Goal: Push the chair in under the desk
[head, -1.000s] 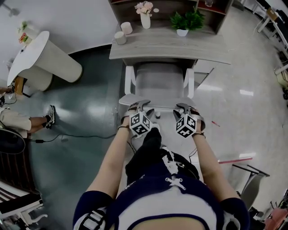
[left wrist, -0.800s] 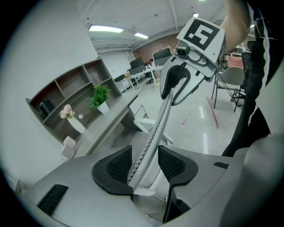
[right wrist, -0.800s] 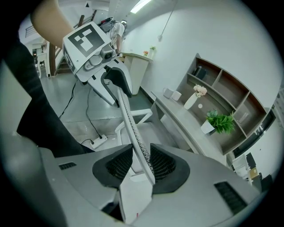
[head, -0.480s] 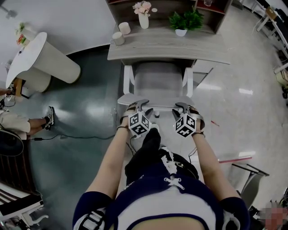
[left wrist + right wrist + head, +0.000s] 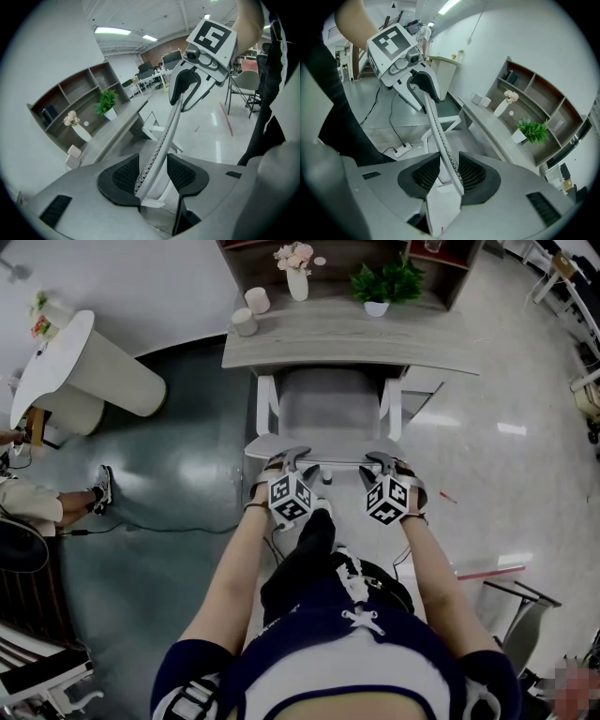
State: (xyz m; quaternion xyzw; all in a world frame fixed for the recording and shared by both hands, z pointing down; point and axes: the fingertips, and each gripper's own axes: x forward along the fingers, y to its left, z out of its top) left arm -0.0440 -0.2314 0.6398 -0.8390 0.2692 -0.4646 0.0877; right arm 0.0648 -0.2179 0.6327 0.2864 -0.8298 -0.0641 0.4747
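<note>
A white-framed chair (image 5: 328,409) stands with its seat partly under the grey desk (image 5: 347,338). I stand behind its thin mesh backrest (image 5: 330,465). My left gripper (image 5: 292,463) straddles the left end of the backrest's top edge and my right gripper (image 5: 380,463) the right end. In the left gripper view the backrest rim (image 5: 164,136) runs between the pads of the left gripper (image 5: 154,173) with a gap on one side. In the right gripper view the rim (image 5: 438,133) passes through the right gripper (image 5: 450,176) in the same way. Both stand open around it.
On the desk are a vase of flowers (image 5: 297,282), a potted plant (image 5: 378,285) and two cups (image 5: 246,322), with shelves behind. A round white table (image 5: 75,362) and a seated person's foot (image 5: 98,488) are left. A cable (image 5: 141,526) crosses the floor; a folding chair (image 5: 525,615) stands right.
</note>
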